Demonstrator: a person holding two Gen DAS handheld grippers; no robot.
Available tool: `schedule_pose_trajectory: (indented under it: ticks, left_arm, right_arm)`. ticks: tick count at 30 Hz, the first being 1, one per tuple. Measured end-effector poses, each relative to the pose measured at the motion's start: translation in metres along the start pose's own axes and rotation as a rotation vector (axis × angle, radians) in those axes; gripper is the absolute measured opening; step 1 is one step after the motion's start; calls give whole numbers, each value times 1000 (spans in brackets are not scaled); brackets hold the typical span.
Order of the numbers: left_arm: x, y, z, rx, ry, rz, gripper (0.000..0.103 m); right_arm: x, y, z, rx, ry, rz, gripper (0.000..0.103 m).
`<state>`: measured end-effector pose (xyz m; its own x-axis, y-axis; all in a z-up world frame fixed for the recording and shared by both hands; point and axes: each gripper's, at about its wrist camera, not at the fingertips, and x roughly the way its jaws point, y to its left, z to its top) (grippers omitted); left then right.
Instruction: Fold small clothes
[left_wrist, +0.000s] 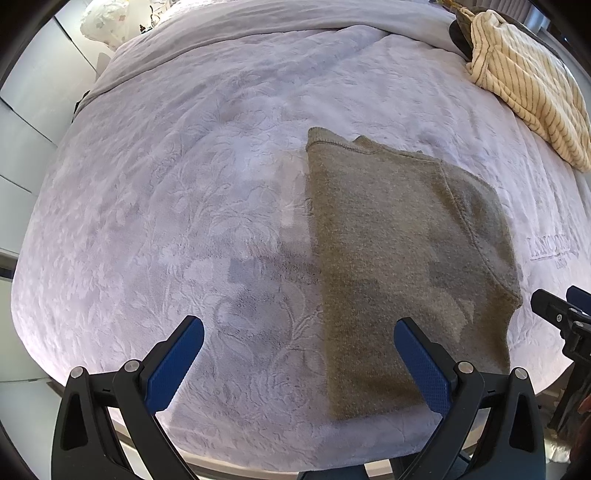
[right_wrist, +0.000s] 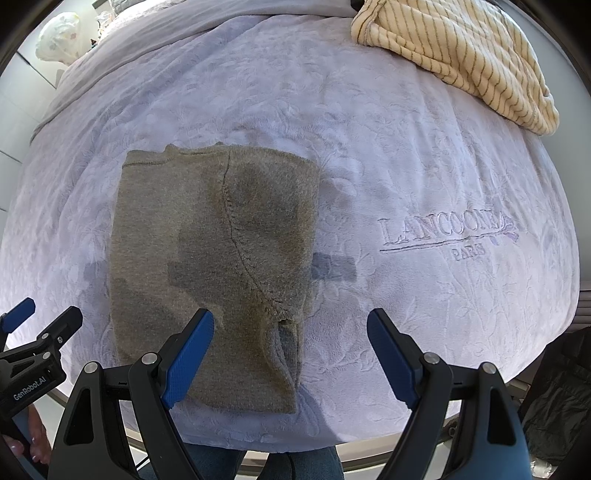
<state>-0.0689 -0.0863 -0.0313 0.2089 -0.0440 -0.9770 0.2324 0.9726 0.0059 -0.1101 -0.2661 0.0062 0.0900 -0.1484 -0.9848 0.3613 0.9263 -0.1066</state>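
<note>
Left wrist view: the olive-grey knitted garment lies right of centre on the pale embossed bedspread, already folded into a narrow, tidy rectangle with a sleeve seam running down its right side. By the look of it this piece is nearly or fully done; it may need one more fold across its length. A cream striped garment sits bunched in the upper right corner, unfolded, so that one seems left to do. The left gripper hangs above the bed at the bottom of the frame, jaws wide apart, holding nothing; its right blue pad overlaps the garment's lower edge in the picture, though I cannot tell if it touches.

Right wrist view: the same folded garment sits left of centre, and the striped garment is heaped at the upper right. The right gripper stands spread wide at the bottom, empty, above the garment's lower right corner.
</note>
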Motion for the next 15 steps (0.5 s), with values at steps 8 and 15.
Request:
schedule_pose_trajectory:
  ticks: [8, 15]
  left_arm:
    - [2, 2, 0, -27, 8, -10, 103]
    - [-1, -1, 0, 0, -6, -16, 103]
  right_arm:
    - [4, 2, 1, -14, 13, -1, 87]
    - [5, 2, 3, -17, 18, -4, 87]
